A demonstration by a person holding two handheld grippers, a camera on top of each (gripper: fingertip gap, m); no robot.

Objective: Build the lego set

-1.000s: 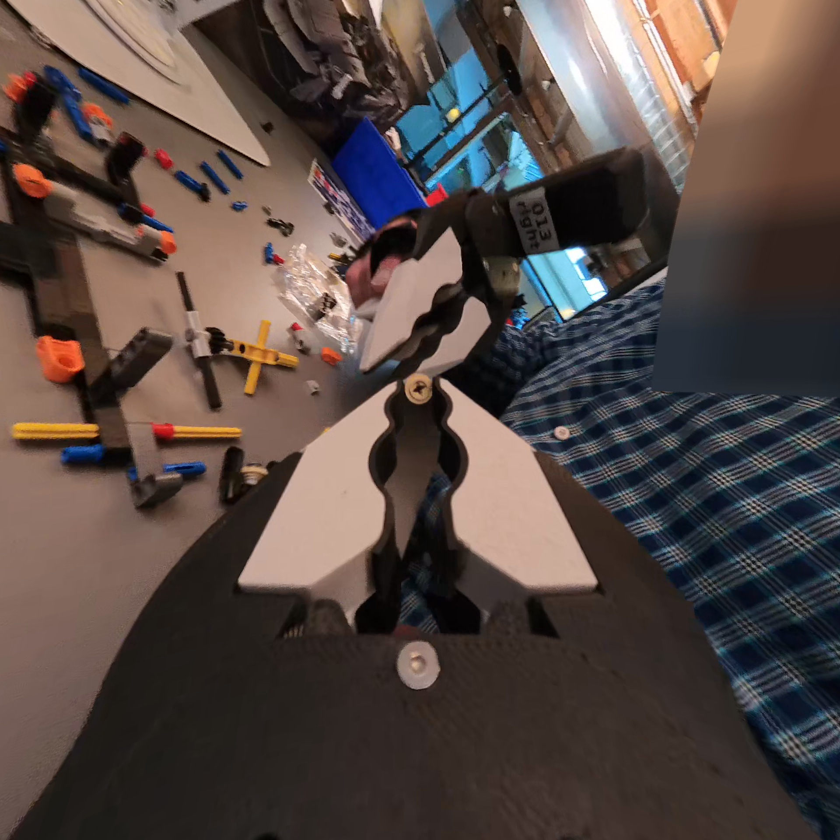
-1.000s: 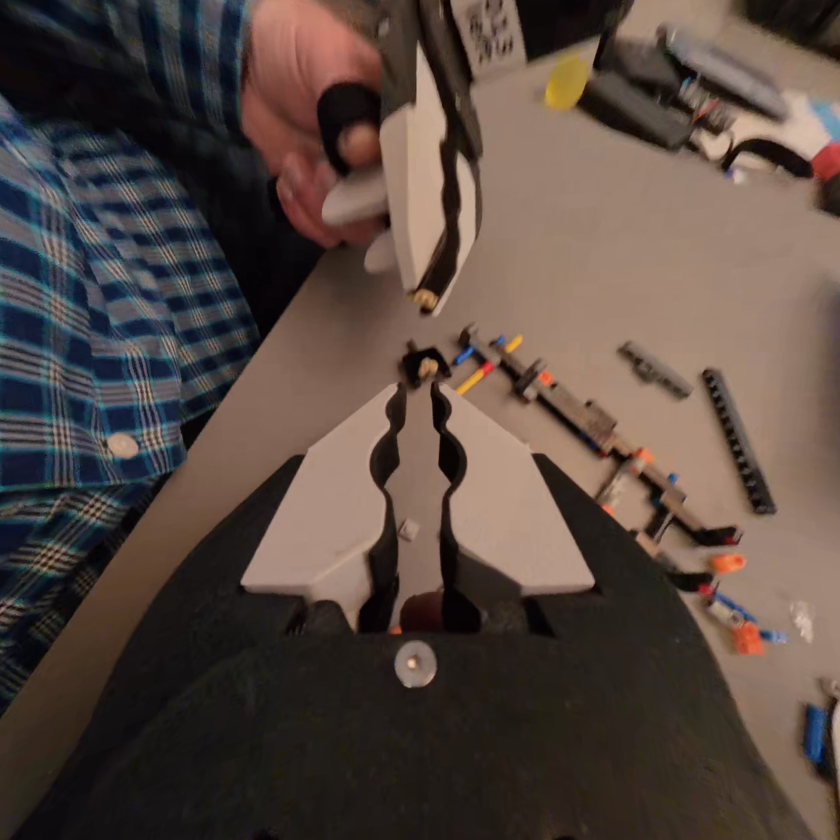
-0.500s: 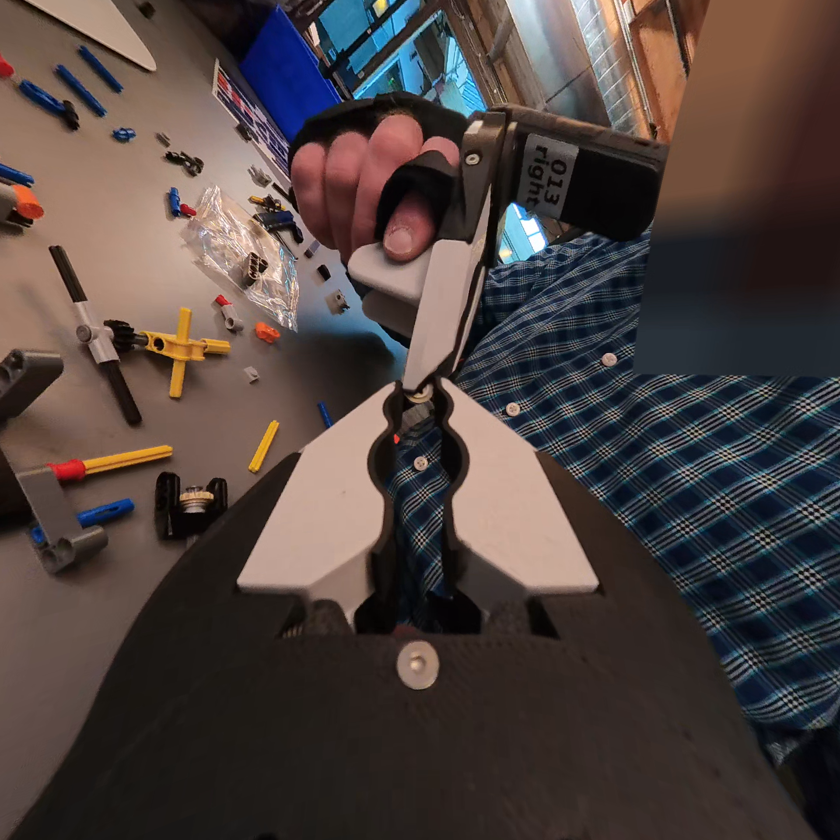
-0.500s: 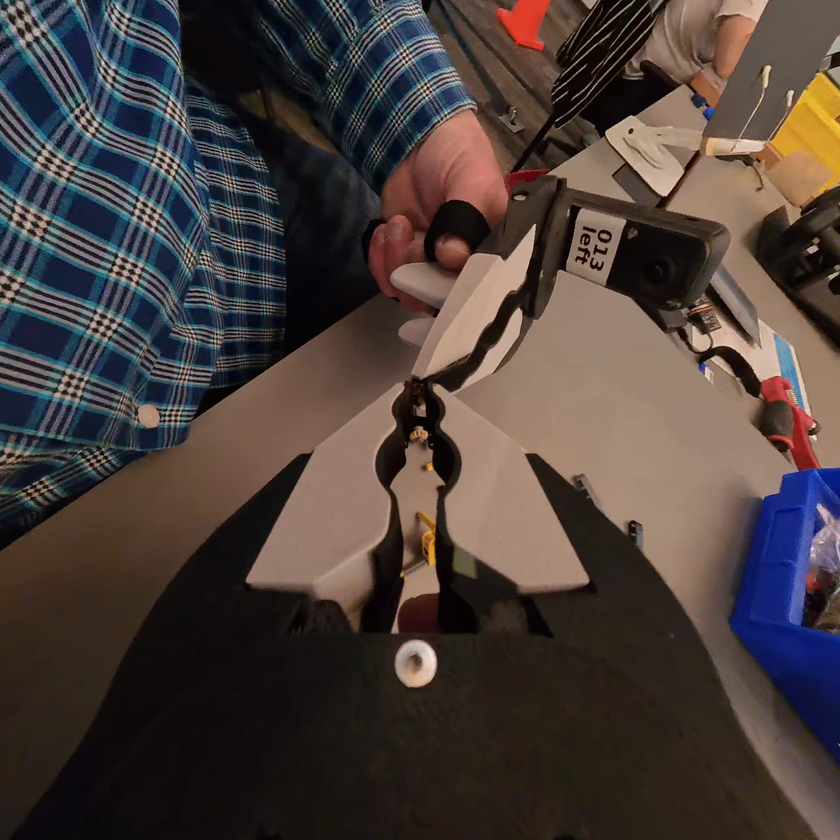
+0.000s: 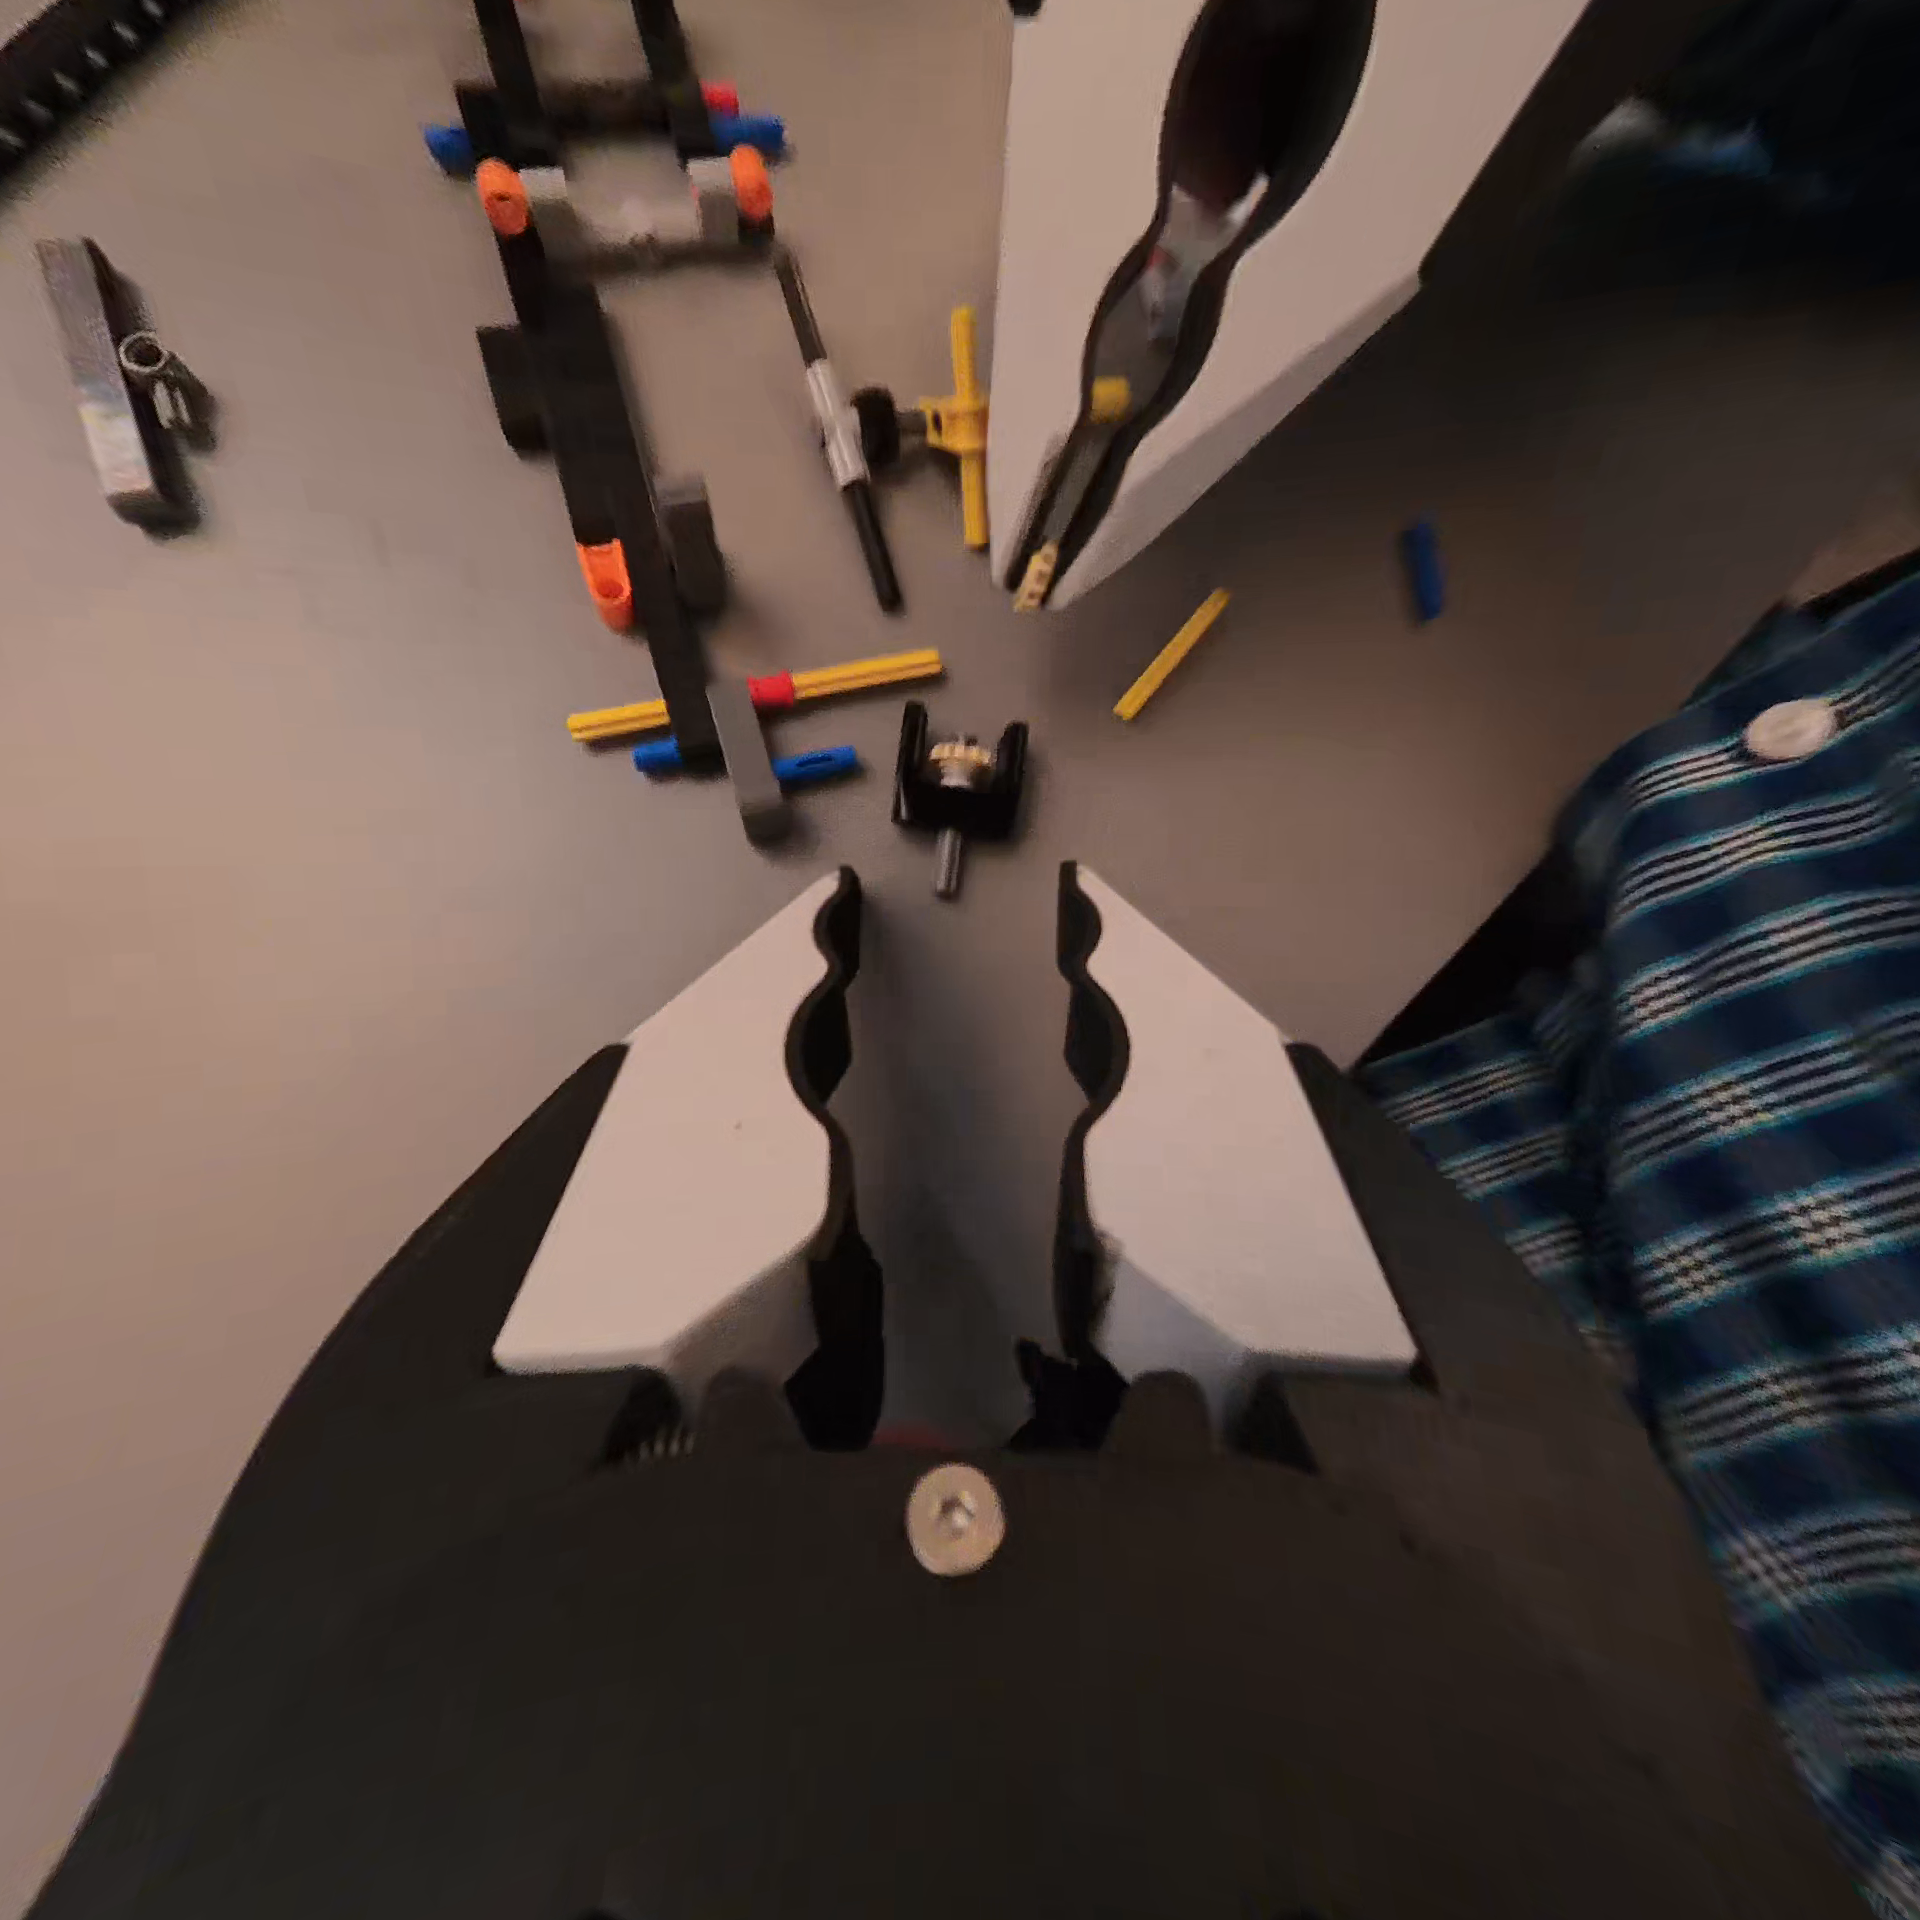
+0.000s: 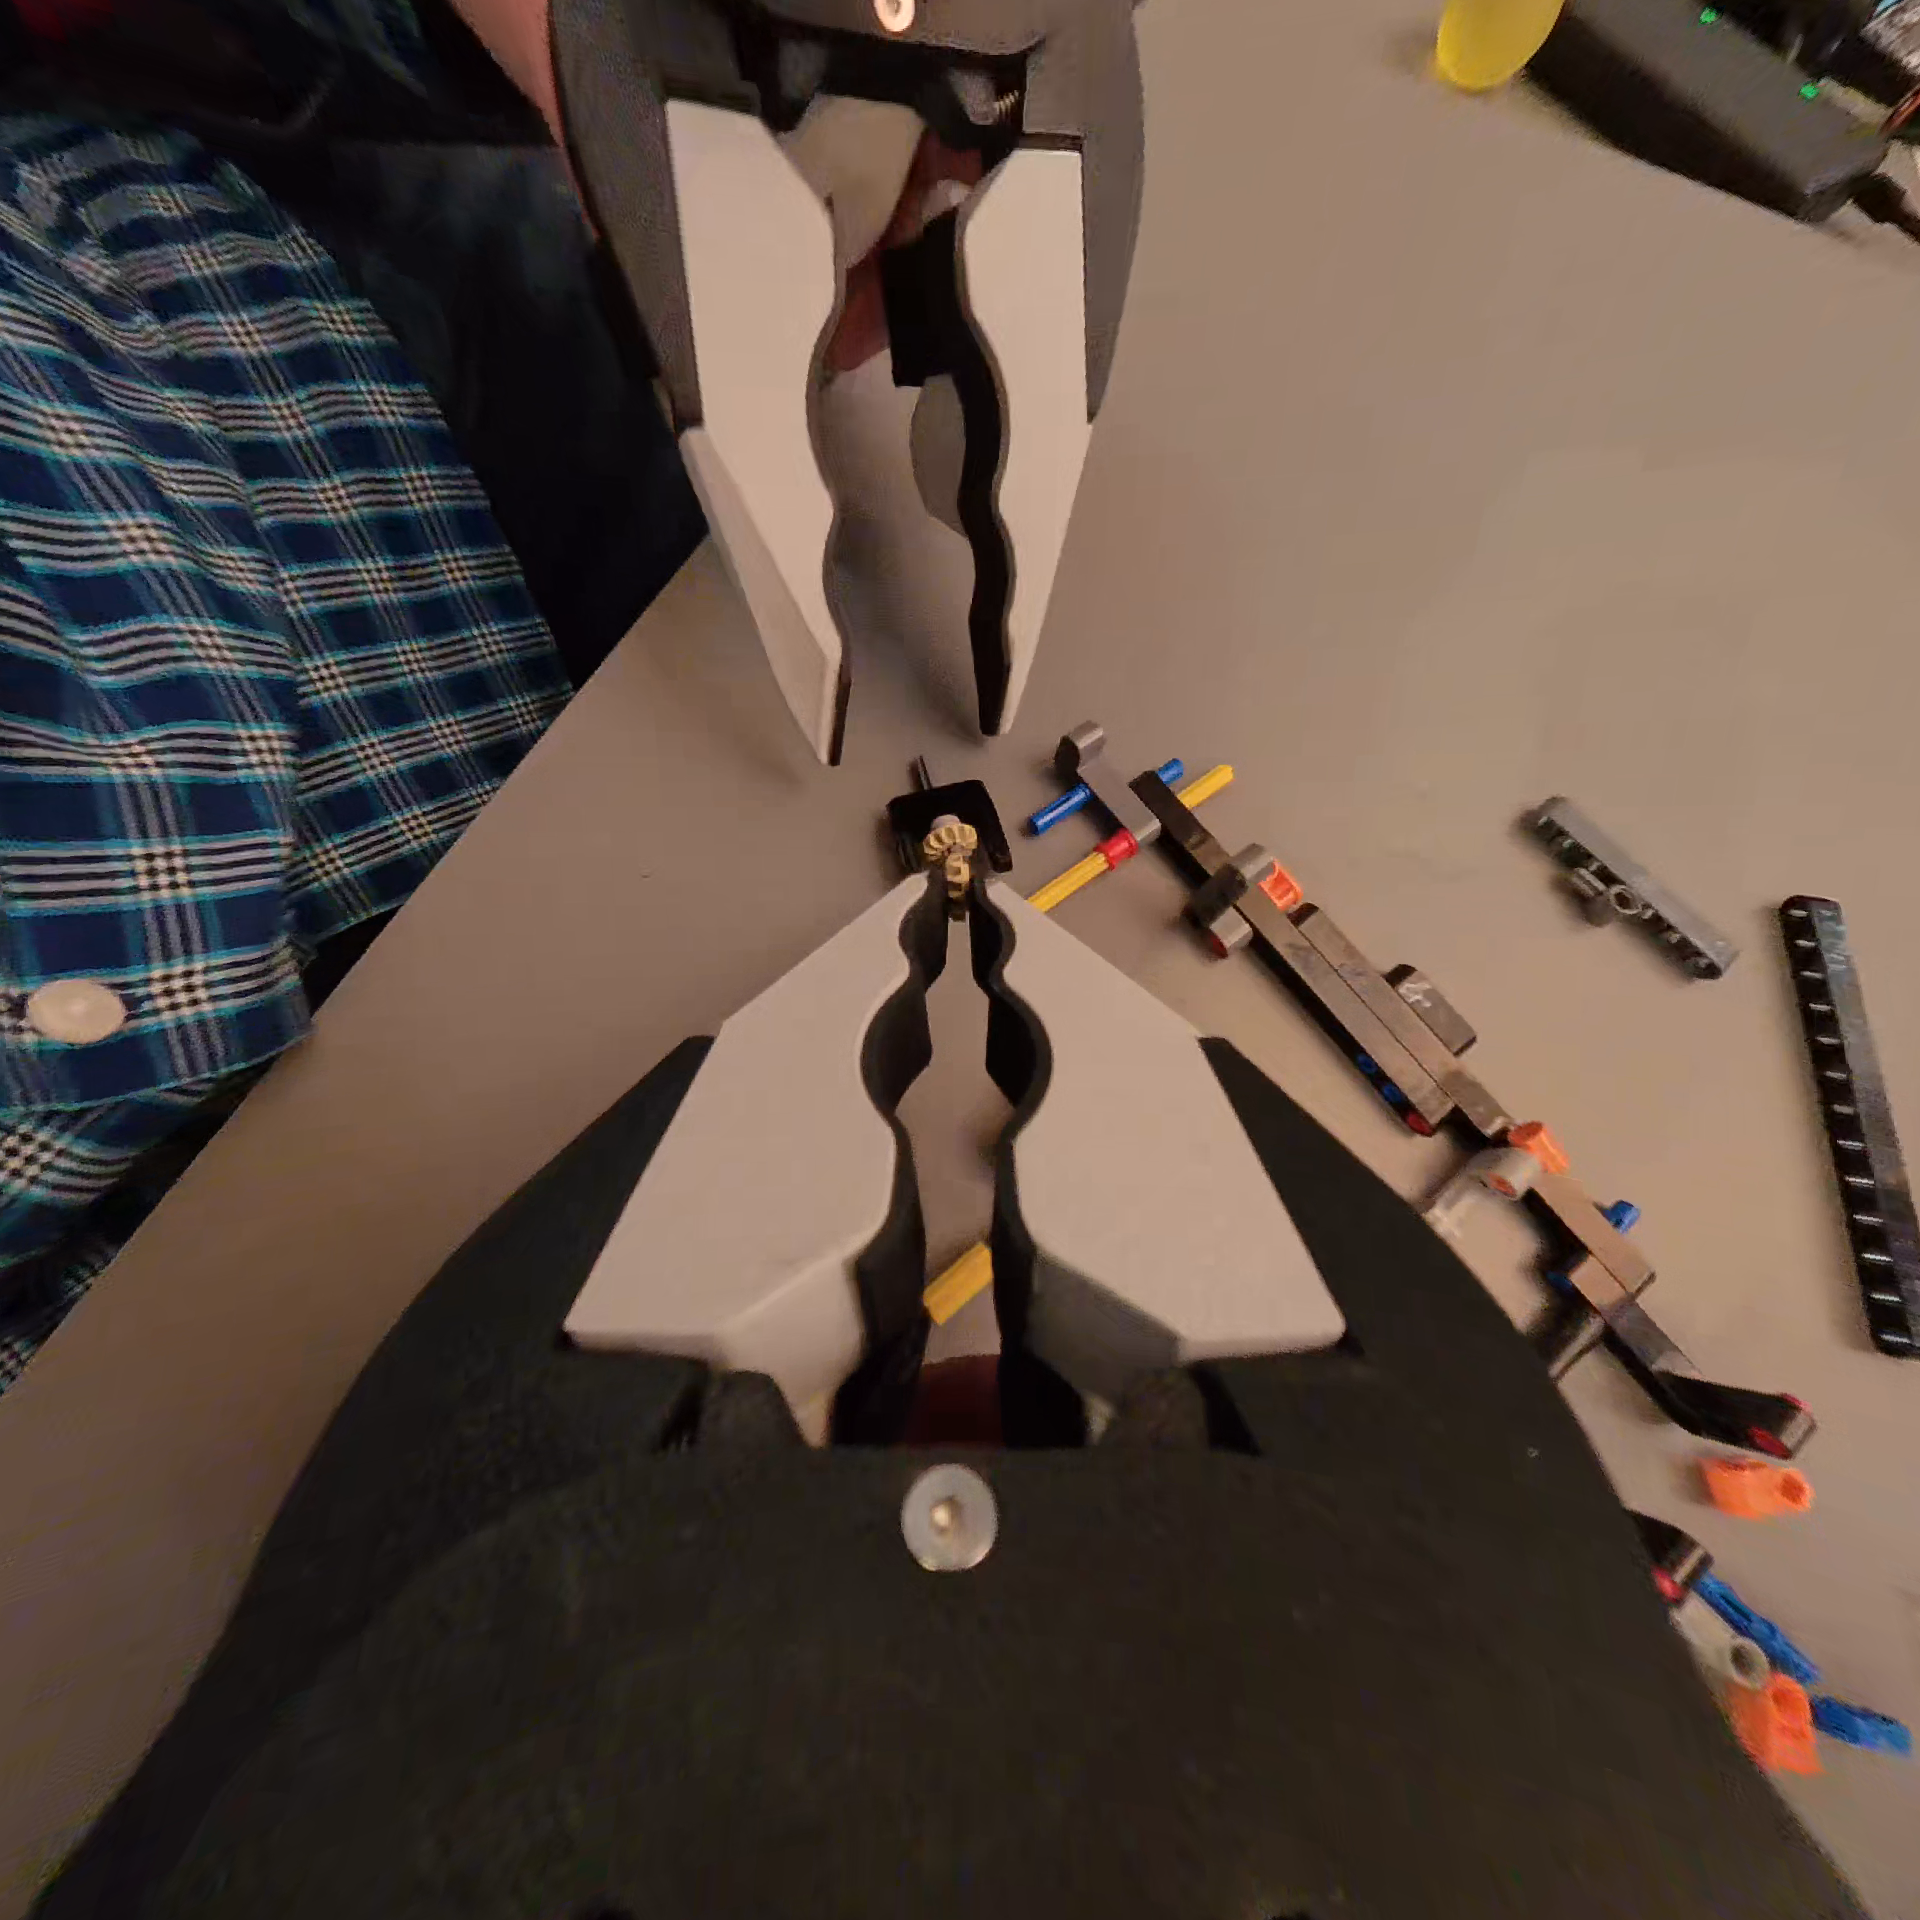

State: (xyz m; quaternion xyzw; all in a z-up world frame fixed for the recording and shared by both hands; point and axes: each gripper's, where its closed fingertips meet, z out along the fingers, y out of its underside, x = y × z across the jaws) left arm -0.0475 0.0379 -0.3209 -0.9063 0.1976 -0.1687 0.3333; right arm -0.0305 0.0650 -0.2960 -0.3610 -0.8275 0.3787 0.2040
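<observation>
My right gripper [image 6: 958, 896] is shut on a small tan gear [image 6: 958, 878], just above a black bracket [image 6: 951, 816] that holds another tan gear on a short axle. In the left wrist view the right gripper [image 5: 1034, 587] hangs above and behind the bracket [image 5: 961, 779]. My left gripper [image 5: 956, 881] is open and empty, its tips close in front of the bracket; it also shows in the right wrist view [image 6: 909, 740]. The long black and grey beam assembly [image 5: 613, 488] lies left of the bracket and shows again in the right wrist view [image 6: 1351, 987].
A yellow axle with a red bush [image 5: 862, 673] crosses the assembly's end. Loose parts lie around: a yellow axle [image 5: 1169, 655], a blue pin [image 5: 1421, 569], a yellow cross piece [image 5: 956, 426], a grey beam [image 6: 1631, 894], a long black beam [image 6: 1849, 1122]. The person's plaid shirt [image 6: 208, 623] marks the table edge. My hands' fingertips stand some 5 centimeters from each other.
The left gripper held the tan gear, passed it to the right gripper in mid-air, and opened. Both grippers have swung down over the table to the black bracket.
</observation>
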